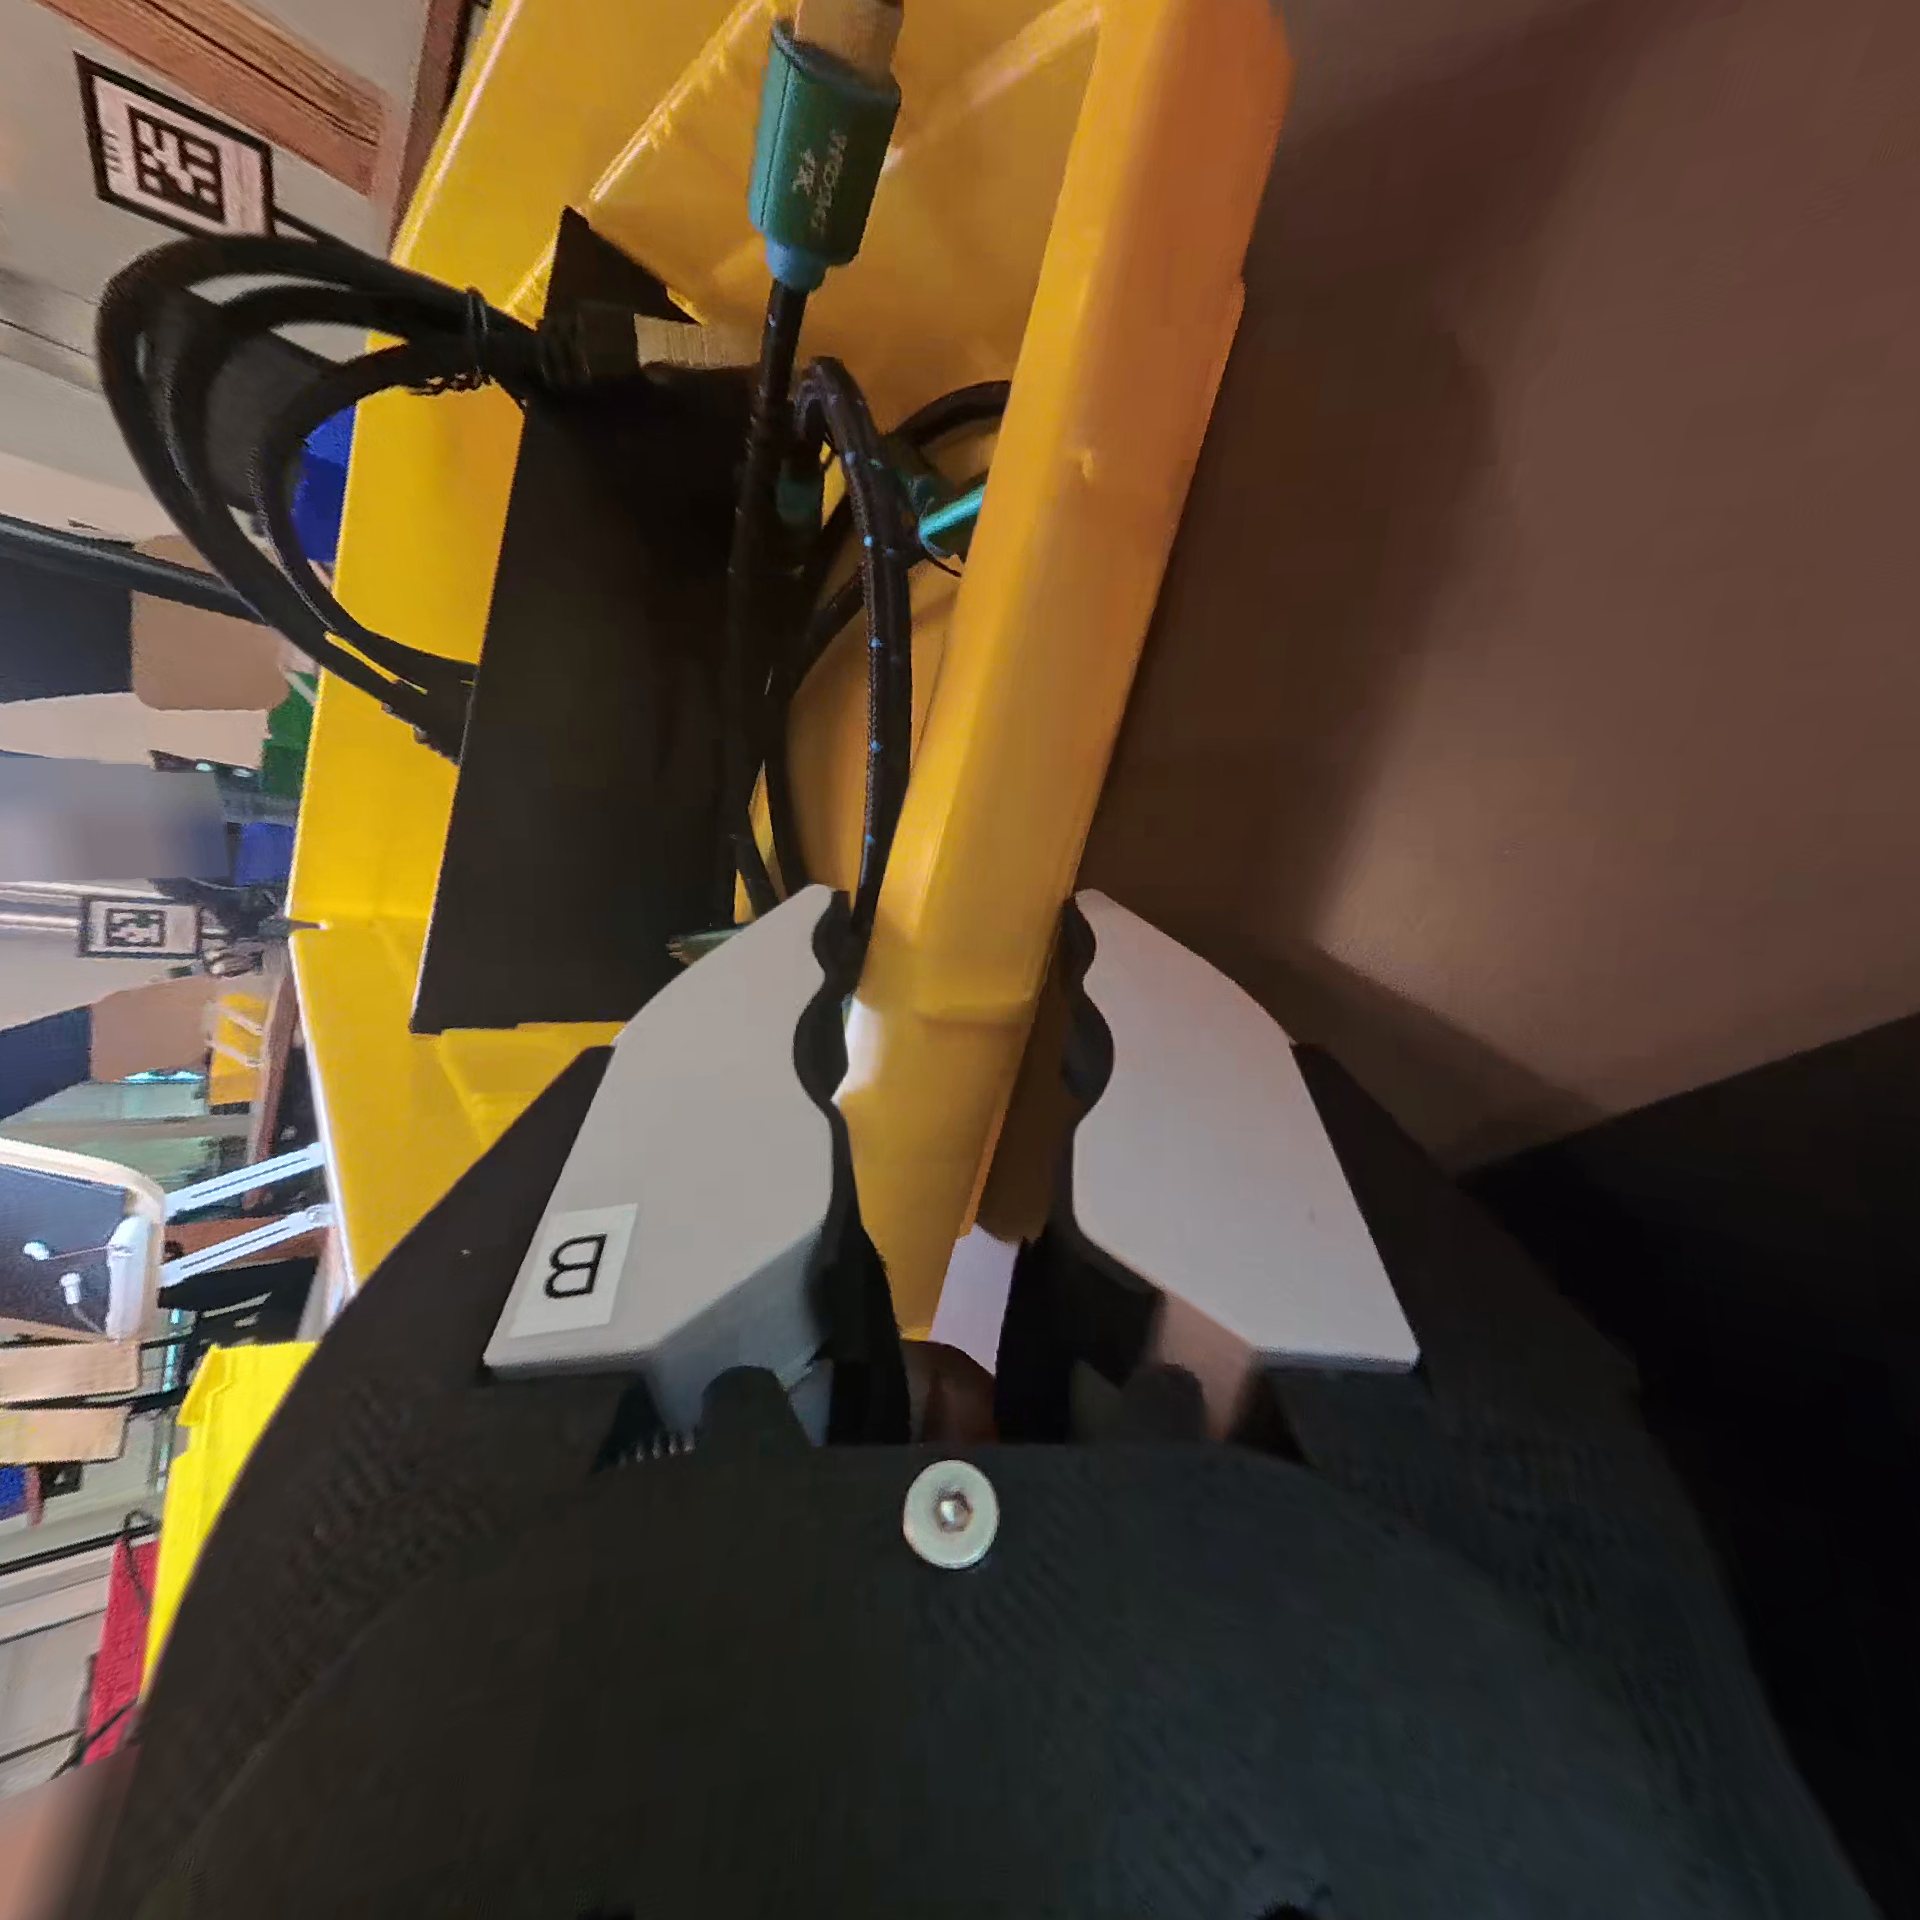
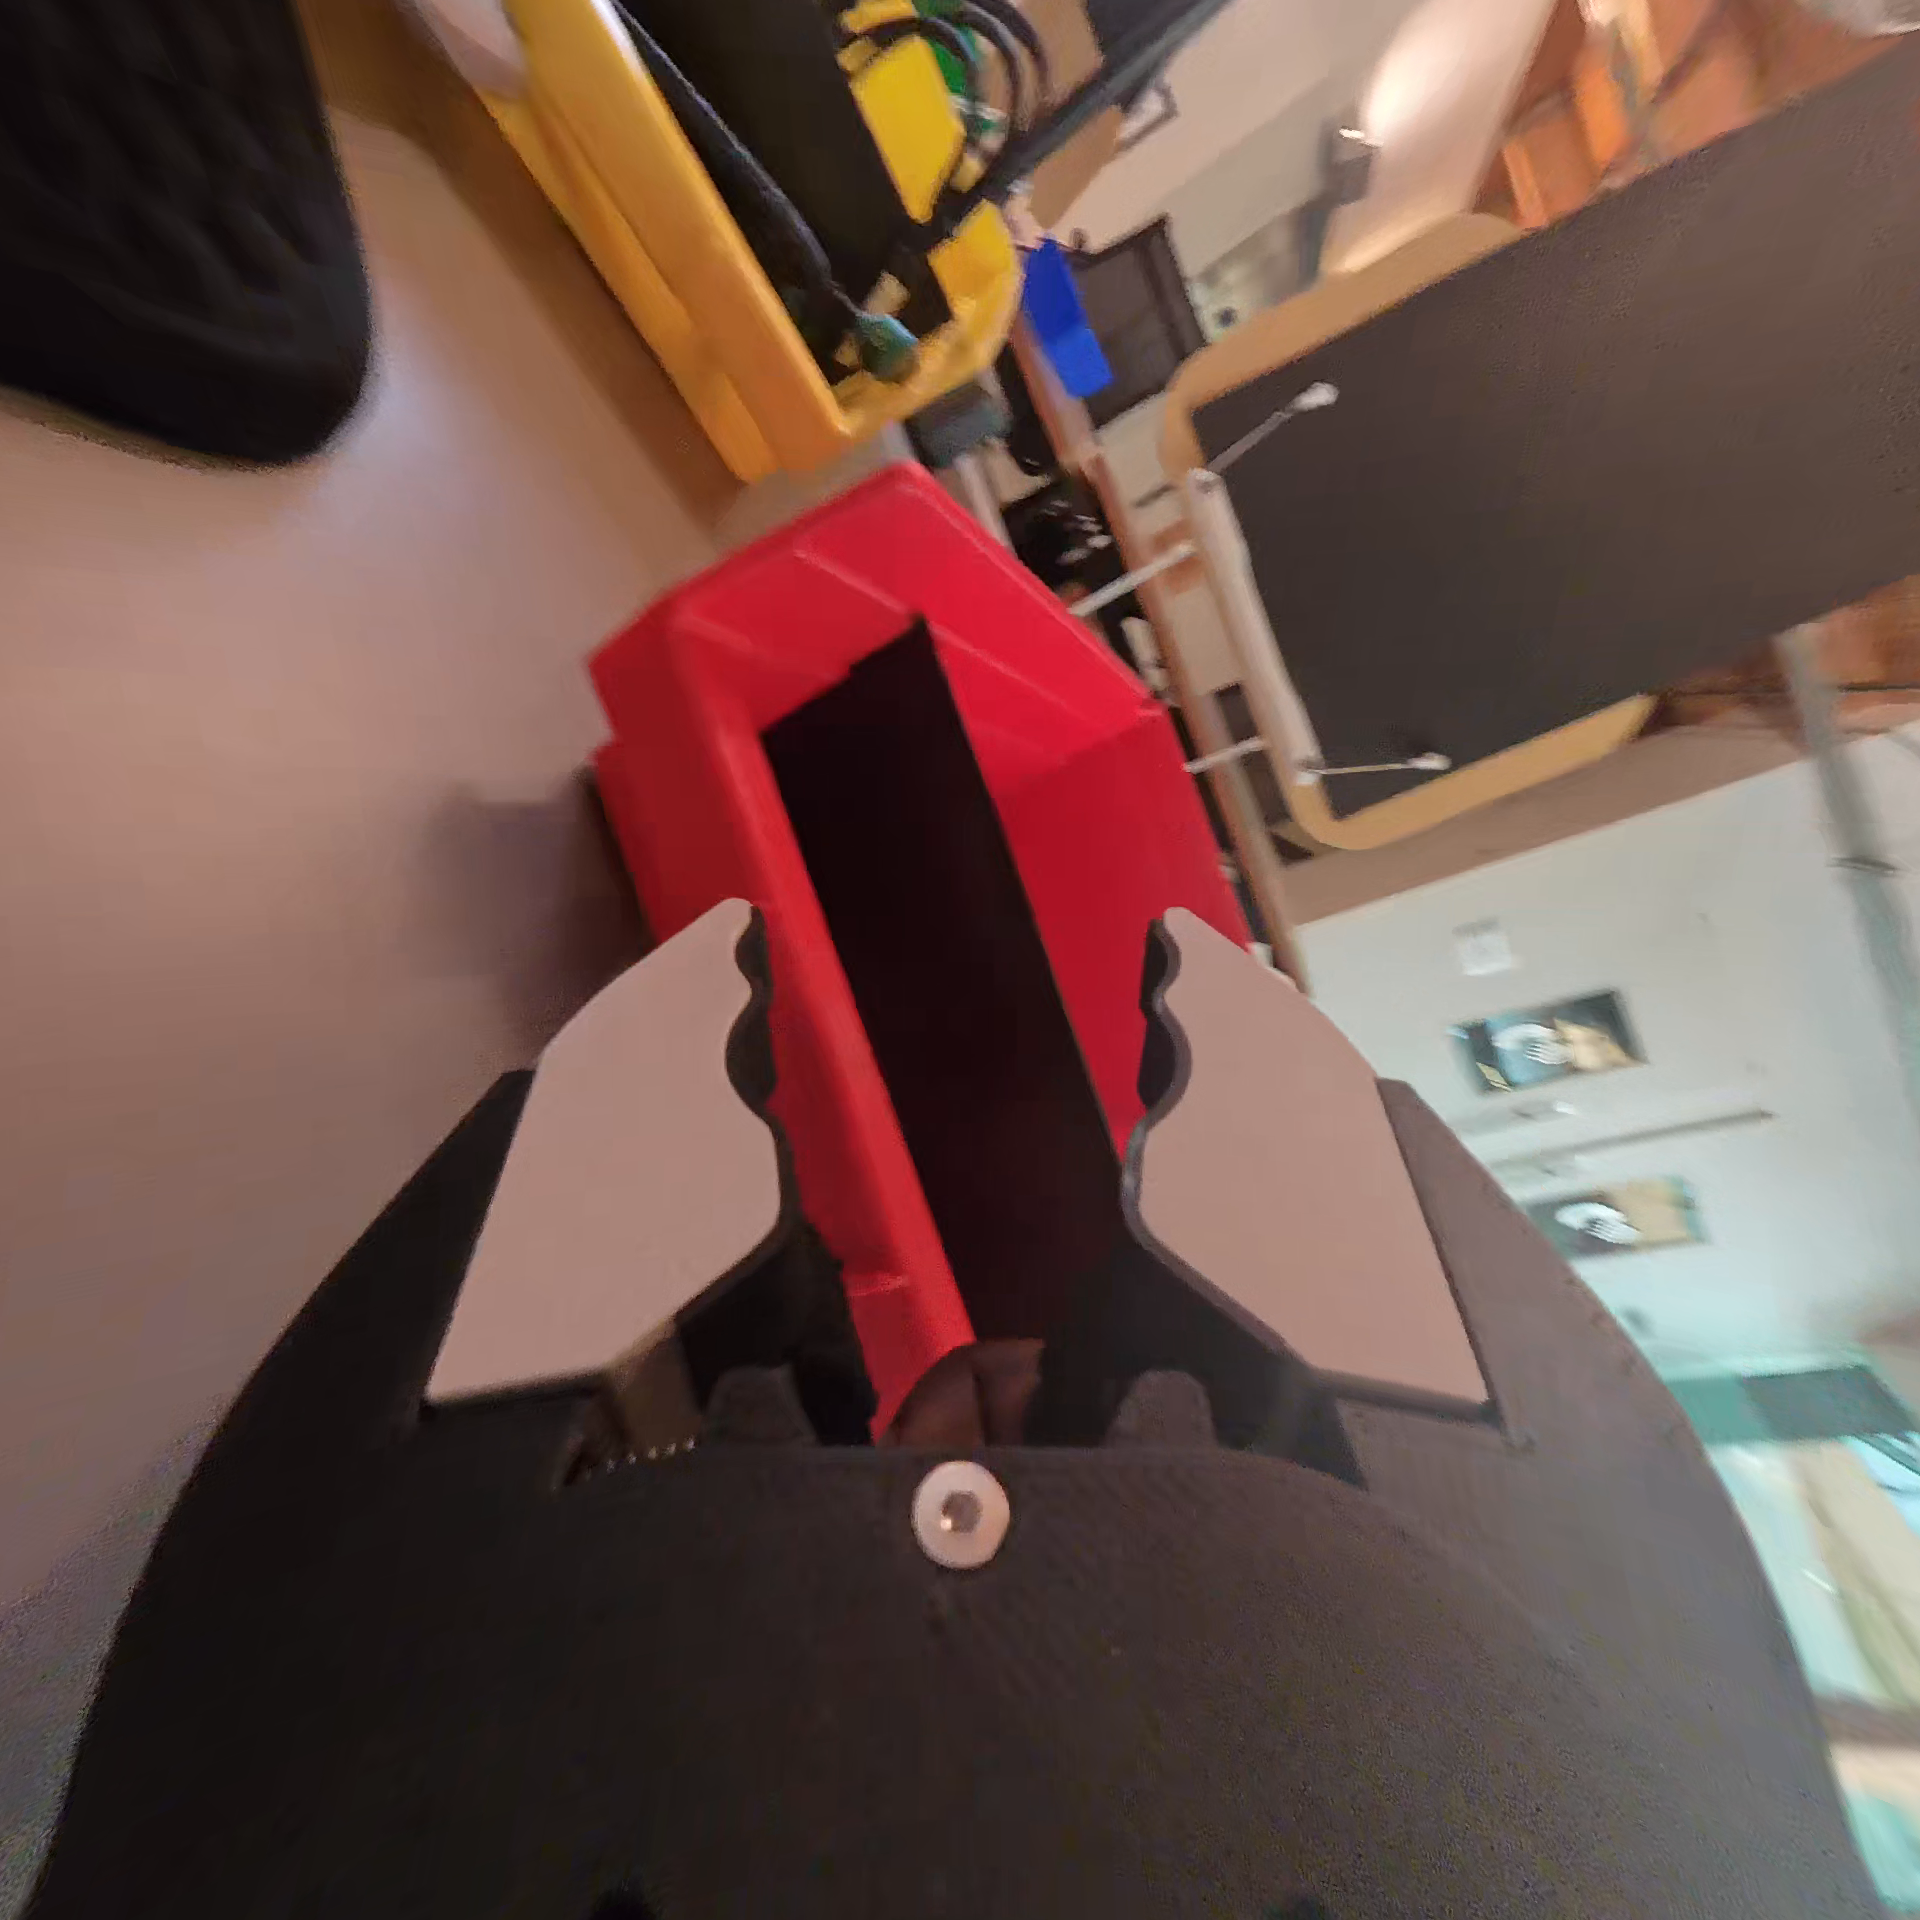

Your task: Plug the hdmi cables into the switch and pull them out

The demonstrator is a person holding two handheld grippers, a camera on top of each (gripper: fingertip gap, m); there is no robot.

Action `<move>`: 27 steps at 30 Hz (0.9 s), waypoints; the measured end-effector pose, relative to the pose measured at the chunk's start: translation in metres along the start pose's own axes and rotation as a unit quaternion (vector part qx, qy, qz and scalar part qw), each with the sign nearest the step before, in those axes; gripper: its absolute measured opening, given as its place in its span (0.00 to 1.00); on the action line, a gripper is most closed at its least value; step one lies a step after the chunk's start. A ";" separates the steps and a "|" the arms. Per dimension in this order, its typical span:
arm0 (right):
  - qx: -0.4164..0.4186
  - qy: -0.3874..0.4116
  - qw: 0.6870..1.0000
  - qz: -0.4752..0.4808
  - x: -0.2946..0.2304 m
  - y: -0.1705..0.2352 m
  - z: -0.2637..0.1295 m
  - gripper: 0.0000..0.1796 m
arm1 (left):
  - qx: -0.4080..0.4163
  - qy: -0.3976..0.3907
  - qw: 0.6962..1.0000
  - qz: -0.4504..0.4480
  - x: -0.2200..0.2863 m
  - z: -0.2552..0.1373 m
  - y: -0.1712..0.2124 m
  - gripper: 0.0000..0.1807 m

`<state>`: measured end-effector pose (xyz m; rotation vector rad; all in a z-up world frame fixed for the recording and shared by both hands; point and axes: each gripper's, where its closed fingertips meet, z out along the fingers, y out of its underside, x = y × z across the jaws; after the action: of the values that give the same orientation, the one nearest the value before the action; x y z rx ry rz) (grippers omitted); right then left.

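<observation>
Tabletop (image 1: pixel 1558 520) of plain brownish tan fills the right side of the left wrist view, with a dark shape at the lower right corner; at the far left the room shows blurred, with square coded markers (image 1: pixel 171 145) on a wall and a dark chair back (image 1: pixel 62 1257); a yellow bin (image 1: pixel 1049 623) lies on the tabletop, its wall running between the parted fingers of the left gripper (image 1: pixel 951 935), though whether they press on that wall I cannot tell; inside the bin sit a flat black box, presumably the switch (image 1: pixel 603 675), a green-shelled plug (image 1: pixel 821 177) with its braided cable trailing down, and a looped black cable bundle (image 1: pixel 260 416) hanging over the bin's far rim; the cables crowd the space just ahead of the fingers.

Same tan surface (image 2: pixel 260 727) takes the left of the right wrist view; beyond its edge stand a light-framed dark chair (image 2: pixel 1558 468), pale walls and framed pictures (image 2: pixel 1548 1039); a red bin (image 2: pixel 935 644) holding a black panel (image 2: pixel 935 935) lies between the wide-open fingers of the right gripper (image 2: pixel 951 935), which hold nothing; the yellow bin (image 2: pixel 644 249) with its cables lies farther off, just beyond the red one.
</observation>
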<state>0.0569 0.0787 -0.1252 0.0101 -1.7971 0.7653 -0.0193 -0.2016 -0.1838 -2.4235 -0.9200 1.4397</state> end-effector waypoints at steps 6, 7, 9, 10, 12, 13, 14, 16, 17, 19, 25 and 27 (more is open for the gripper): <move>-0.153 -0.077 0.985 -0.010 -0.031 0.051 0.013 0.38 | -0.020 0.019 1.000 0.001 -0.007 -0.007 0.022 0.21; -0.171 -0.068 0.983 -0.013 -0.029 0.060 0.017 0.33 | -0.022 0.022 1.000 0.000 -0.008 -0.009 0.027 0.21; -0.172 -0.061 0.983 0.018 -0.028 0.065 0.023 0.30 | -0.022 0.029 0.999 0.003 -0.012 -0.013 0.037 0.21; -0.181 -0.068 0.981 0.025 -0.029 0.069 0.025 0.26 | -0.023 0.032 0.999 0.000 -0.013 -0.015 0.042 0.22; -0.202 -0.068 0.977 0.017 -0.027 0.076 0.029 0.25 | -0.025 0.038 0.999 -0.006 -0.016 -0.018 0.052 0.22; -0.212 -0.071 0.974 0.018 -0.025 0.079 0.031 0.25 | -0.024 0.040 0.999 -0.008 -0.018 -0.020 0.056 0.22; -0.223 -0.077 0.972 0.024 -0.024 0.082 0.032 0.24 | -0.024 0.043 0.999 -0.011 -0.019 -0.022 0.059 0.22; -0.243 -0.095 0.965 0.024 -0.020 0.088 0.033 0.23 | -0.028 0.049 0.998 -0.018 -0.020 -0.025 0.066 0.23; -0.254 -0.104 0.961 0.023 -0.017 0.093 0.034 0.22 | -0.032 0.052 0.998 -0.021 -0.020 -0.027 0.070 0.23; -0.278 -0.117 0.953 0.016 -0.010 0.108 0.034 0.22 | -0.039 0.057 0.997 -0.025 -0.022 -0.031 0.076 0.23; -0.314 -0.128 0.941 0.007 0.015 0.155 0.031 0.22 | -0.054 0.065 0.995 -0.044 -0.025 -0.040 0.095 0.24; -0.331 -0.129 0.935 0.016 0.023 0.172 0.024 0.22 | -0.055 0.067 0.995 -0.047 -0.026 -0.043 0.100 0.25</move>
<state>-0.0355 0.2113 -0.1939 -0.3799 -2.2352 0.1484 0.0499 -0.2896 -0.1864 -2.4818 -1.0934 1.2097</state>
